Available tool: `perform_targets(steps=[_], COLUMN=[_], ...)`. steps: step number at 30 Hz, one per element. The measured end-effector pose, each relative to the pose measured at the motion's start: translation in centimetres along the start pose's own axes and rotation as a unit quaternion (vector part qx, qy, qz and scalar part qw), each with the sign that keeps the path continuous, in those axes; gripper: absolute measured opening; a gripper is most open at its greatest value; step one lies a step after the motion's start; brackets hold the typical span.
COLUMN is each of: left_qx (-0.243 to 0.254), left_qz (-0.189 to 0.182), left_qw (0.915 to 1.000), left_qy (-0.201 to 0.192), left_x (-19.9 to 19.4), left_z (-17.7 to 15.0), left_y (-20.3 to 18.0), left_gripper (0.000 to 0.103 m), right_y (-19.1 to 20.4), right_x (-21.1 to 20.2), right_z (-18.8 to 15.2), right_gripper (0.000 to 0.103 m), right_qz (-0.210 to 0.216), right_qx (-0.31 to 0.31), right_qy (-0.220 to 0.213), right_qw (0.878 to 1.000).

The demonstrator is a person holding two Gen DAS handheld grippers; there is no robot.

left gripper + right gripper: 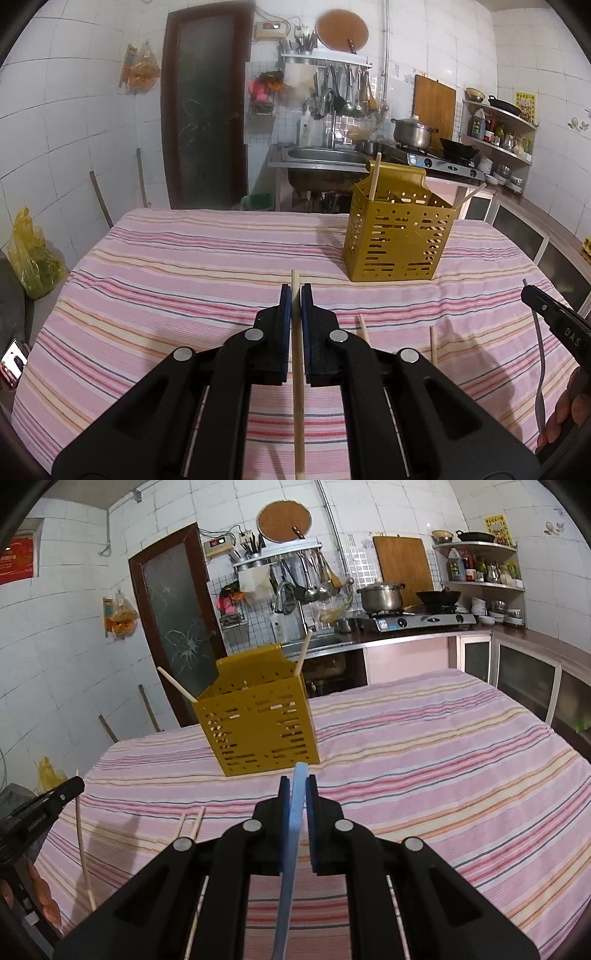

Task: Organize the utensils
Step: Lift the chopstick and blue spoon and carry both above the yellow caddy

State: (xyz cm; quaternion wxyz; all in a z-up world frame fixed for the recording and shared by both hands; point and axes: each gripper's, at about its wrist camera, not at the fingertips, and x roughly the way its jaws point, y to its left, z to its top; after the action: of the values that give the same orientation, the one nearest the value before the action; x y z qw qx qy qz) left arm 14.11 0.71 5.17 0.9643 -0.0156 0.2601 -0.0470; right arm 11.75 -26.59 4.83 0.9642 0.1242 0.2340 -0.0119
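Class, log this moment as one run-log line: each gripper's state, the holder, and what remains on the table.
left gripper: shut on chopstick | right gripper: shut on blue utensil | gold holder: two chopsticks inside | table: two loose chopsticks

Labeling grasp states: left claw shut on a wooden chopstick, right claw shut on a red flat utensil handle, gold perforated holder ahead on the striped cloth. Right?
One error: the flat utensil handle in the right claw is light blue, not red, as the right wrist view shows. The rest holds: left claw shut on the wooden chopstick, gold perforated holder ahead on the striped cloth.

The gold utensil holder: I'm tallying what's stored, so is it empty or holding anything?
Not empty. The gold utensil holder stands upright with two chopsticks sticking out of its top, leaning toward opposite sides.
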Motion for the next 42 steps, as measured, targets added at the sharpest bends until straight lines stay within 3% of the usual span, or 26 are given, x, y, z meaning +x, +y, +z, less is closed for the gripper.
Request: perform_targets(steps=[16, 21, 22, 26, 28, 29, 30, 35, 36, 40, 42], left_qx=[-0.006, -0.009, -0.006, -0.013, -0.013, -0.012, -0.01, -0.014, -0.015, -0.012, -0.01], left_qz=[-0.014, -0.018, -0.018, -0.026, -0.027, -0.026, -0.023, -0.028, -0.03, -0.032, -0.032], left_qw=[0.9991, 0.9987, 0.9988, 0.999, 0.9992, 0.9993, 0.9994, 0.9994, 0.9994, 0.9994, 0.9994], left_qy=[-0.039, -0.046, -0.044, -0.033, -0.027, -0.026, -0.023, -0.012, -0.011, -0.01, -0.008], left_x=[-2.5, -2.7, -2.6, -1.8, -1.3, -1.1, -0.8, 0.3, 0.4, 0.7, 0.9], left_z=[2.6, 3.8, 4.0, 4.2, 4.1, 4.0, 4.1, 4.4, 4.5, 4.4, 4.4], left_y=[-0.2, -0.6, -0.7, -0.6, -0.7, -0.7, -0.7, -0.6, -0.5, -0.6, -0.7], left_gripper=[0.004, 0.004, 0.004, 0.004, 0.004, 0.004, 0.004, 0.004, 0.004, 0.004, 0.004], right_y=[-1.4, -1.3, -1.4, -2.4, -2.4, -2.5, -2.4, -1.6, -1.5, -1.0, -0.6], right_x=[-1.4, -1.3, -1.1, 3.1, 5.2, 6.0, 6.6, 8.6, 9.1, 9.9, 10.1], right_z=[1.4, 2.7, 2.7, 1.6, 0.3, -0.3, -0.9, -2.0, -2.2, -2.9, -2.8], right_gripper=[0.009, 0.005, 0.005, 0.007, 0.033, 0.059, 0.059, 0.043, 0.034, 0.026, 0.008], right_qz=[0.032, 0.0, -0.009, -0.019, -0.042, -0.046, -0.047, -0.068, -0.072, -0.079, -0.08], right_qx=[0.031, 0.003, -0.003, -0.008, -0.025, -0.028, -0.03, -0.065, -0.071, -0.085, -0.095], right_qy=[-0.003, -0.007, -0.003, 0.08, 0.114, 0.13, 0.143, 0.195, 0.207, 0.235, 0.24], right_qw=[0.999, 1.0, 1.0, 0.997, 0.992, 0.99, 0.988, 0.976, 0.973, 0.965, 0.963])
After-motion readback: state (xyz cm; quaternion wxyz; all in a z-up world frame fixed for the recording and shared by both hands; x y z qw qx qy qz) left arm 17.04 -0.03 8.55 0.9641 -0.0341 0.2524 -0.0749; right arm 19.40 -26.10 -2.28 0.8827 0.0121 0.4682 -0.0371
